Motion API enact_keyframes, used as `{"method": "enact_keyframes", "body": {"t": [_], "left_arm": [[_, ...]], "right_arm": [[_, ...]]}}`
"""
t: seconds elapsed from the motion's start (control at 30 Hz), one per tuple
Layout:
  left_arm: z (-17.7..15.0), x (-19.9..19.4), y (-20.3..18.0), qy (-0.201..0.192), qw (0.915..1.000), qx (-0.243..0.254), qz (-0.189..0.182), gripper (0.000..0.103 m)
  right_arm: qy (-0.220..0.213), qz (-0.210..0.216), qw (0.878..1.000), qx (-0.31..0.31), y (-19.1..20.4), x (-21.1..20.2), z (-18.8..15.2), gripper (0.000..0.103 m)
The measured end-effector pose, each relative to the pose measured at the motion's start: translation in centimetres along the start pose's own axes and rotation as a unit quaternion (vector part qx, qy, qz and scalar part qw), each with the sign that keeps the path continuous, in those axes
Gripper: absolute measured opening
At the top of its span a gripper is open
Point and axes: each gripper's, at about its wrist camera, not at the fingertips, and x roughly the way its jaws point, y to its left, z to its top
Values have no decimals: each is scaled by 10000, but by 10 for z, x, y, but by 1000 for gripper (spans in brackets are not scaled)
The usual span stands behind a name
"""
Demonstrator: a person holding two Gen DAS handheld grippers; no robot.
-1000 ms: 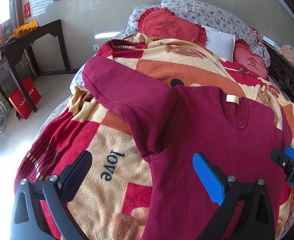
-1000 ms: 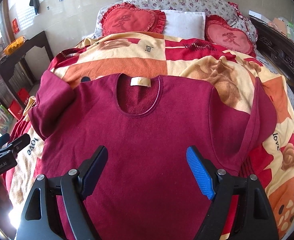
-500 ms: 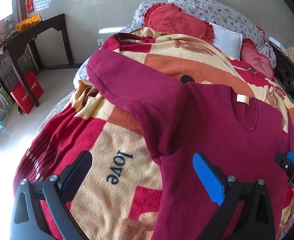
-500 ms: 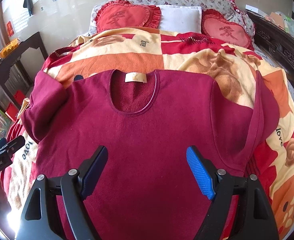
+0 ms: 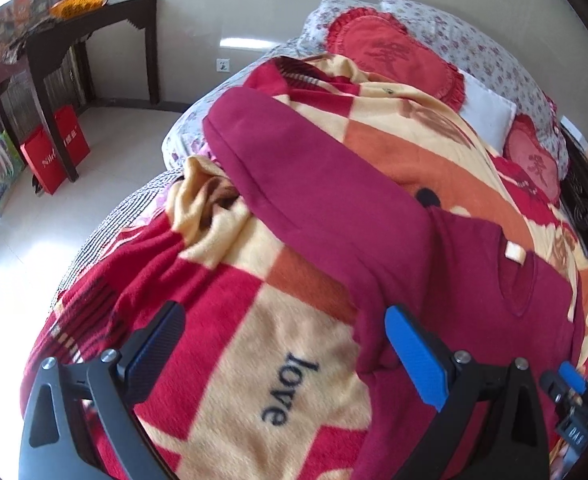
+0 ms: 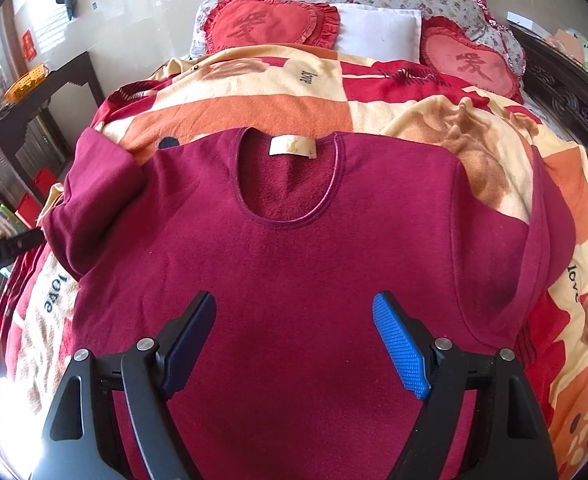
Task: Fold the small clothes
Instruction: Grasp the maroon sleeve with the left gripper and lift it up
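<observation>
Maroon fleece long-sleeved top (image 6: pixel 294 264) lies spread face-up on a red, orange and cream patchwork blanket (image 5: pixel 222 344) on the bed, neck toward the pillows, probably flattened so its sleeves can fold inward. The left gripper (image 5: pixel 282 344) hangs spread and empty beside the left sleeve (image 5: pixel 314 184); the right gripper (image 6: pixel 294 336), spread too, hovers over the chest. The blanket reads "love" (image 5: pixel 290 388); the cream neck label (image 6: pixel 292 146) is illegible

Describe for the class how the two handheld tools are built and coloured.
Both look alike. The left tool and the right tool each have a black, triangulated frame with cut-outs and silver bolts at the pivots. One finger carries a textured bright blue pad, the other a dark navy pad. No cables or sleeves show.
</observation>
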Motion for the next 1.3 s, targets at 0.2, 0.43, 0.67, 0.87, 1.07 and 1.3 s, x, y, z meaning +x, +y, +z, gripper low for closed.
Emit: {"method": "enact_keyframes", "body": {"t": [0.2,0.43,0.67,0.87,1.07,1.3], "left_arm": [[48,19,38,108,9968,-667,-426,98],[105,69,83,62,9878,-1512,-373,98],[126,125,104,386,9754,-1930,-998,68],[131,126,101,219,9757,-1818,-1202,11],[143,61,90,-385,9799,-1213,-1539,8],[139,-20,40,-741,9771,-516,-1928,7]], "right_arm": [[110,73,9999,-90,6,7,-1,64],[185,176,9997,-59,8,11,-4,64],[297,101,9993,-206,16,16,1,64],[429,126,9988,-216,18,24,-1,64],[384,216,9990,-90,13,21,-3,64],[275,381,9989,-42,10,7,-4,64]]}}
